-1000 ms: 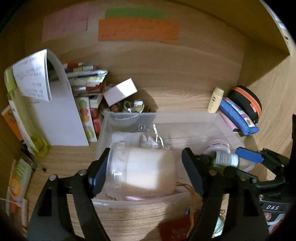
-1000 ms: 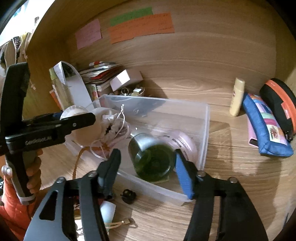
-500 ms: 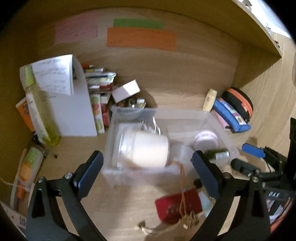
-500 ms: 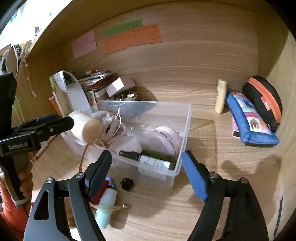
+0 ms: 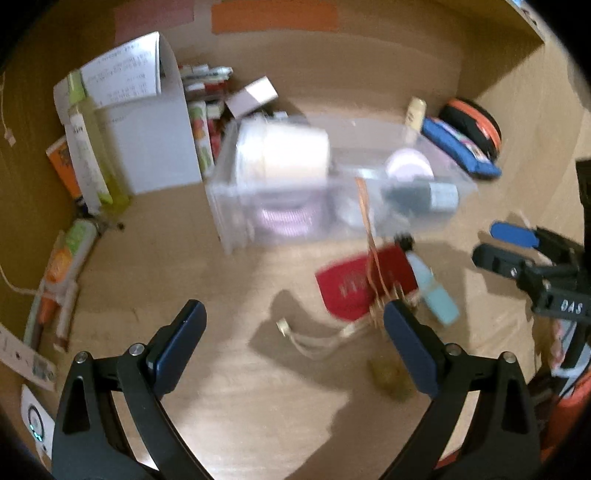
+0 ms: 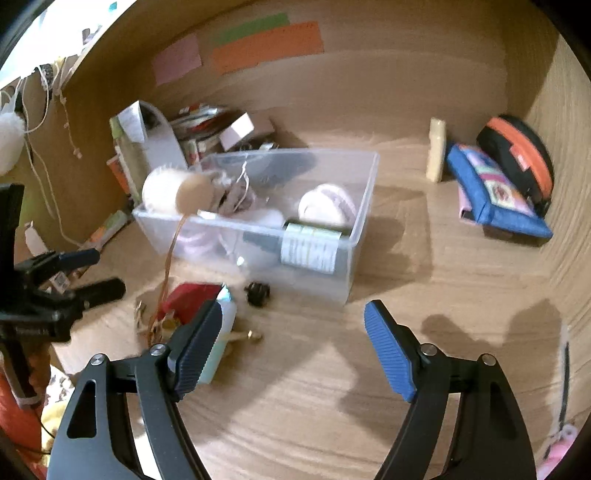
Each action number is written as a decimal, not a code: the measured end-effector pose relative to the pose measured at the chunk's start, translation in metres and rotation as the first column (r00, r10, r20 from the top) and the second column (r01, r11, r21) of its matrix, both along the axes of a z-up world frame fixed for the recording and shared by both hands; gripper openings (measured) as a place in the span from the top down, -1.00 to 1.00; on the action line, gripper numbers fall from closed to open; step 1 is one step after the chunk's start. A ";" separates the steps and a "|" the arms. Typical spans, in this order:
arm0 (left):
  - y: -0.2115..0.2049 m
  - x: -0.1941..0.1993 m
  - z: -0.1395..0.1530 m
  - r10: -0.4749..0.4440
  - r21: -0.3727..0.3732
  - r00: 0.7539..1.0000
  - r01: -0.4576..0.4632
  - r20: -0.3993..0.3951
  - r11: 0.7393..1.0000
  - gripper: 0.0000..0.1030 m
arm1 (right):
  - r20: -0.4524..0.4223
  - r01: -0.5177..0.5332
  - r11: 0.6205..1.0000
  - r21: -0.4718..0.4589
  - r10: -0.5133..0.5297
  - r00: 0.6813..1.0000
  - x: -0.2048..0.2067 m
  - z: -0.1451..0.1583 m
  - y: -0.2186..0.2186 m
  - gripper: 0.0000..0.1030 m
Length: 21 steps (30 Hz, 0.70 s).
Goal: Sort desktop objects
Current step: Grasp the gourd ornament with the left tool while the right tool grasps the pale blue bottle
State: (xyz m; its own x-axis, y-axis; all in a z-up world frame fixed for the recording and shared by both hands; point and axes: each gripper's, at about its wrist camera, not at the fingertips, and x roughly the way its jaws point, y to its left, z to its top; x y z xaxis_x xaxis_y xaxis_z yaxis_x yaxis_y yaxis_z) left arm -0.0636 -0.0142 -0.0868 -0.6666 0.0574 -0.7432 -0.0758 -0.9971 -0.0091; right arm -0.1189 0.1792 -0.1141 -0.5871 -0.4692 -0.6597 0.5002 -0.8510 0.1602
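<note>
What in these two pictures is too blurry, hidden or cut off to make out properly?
- Writing on the orange note on the back wall: smeared by motion blur in the left wrist view, too small in the right.
- Label text on the dark bottle in the clear bin: too blurred to read.
- Small olive lump on the desk: shapeless blur, partly behind the left gripper.
- Pink object: cut off by the right view's edge.

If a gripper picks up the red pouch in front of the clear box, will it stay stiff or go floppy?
The red pouch looks flat and soft, so it probably sags. Its cord trails toward the clear box, so it may snag.
</note>
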 end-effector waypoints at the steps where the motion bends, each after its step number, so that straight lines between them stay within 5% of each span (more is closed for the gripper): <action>1: 0.003 0.004 -0.004 -0.011 -0.002 1.000 0.011 0.015 1.000 -0.90 | 0.004 -0.012 1.000 0.004 0.012 1.000 0.002 -0.002 -0.002 -0.49; 12: 0.036 0.019 -0.030 -0.149 0.004 0.987 0.149 0.055 0.989 -0.90 | 0.052 -0.133 0.991 0.034 0.131 0.990 0.023 -0.026 -0.023 -0.49; 16: 0.039 0.020 -0.036 -0.176 -0.002 0.982 0.176 0.064 0.984 -0.47 | 0.076 -0.185 0.981 0.054 0.181 0.981 0.024 -0.029 -0.035 -0.37; 21: 0.037 0.022 -0.035 -0.179 -0.004 0.983 0.179 0.034 0.984 -0.21 | 0.100 -0.216 0.975 0.058 0.210 0.973 0.021 -0.033 -0.048 -0.18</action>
State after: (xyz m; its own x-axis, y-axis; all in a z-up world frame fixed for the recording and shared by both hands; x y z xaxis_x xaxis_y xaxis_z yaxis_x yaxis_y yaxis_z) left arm -0.0412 0.0232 -0.1216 -0.6206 0.1681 -0.7658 -0.2526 -0.9675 -0.0077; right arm -0.0981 0.1314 -0.1467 -0.4134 -0.5288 -0.7412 0.6570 -0.7369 0.1593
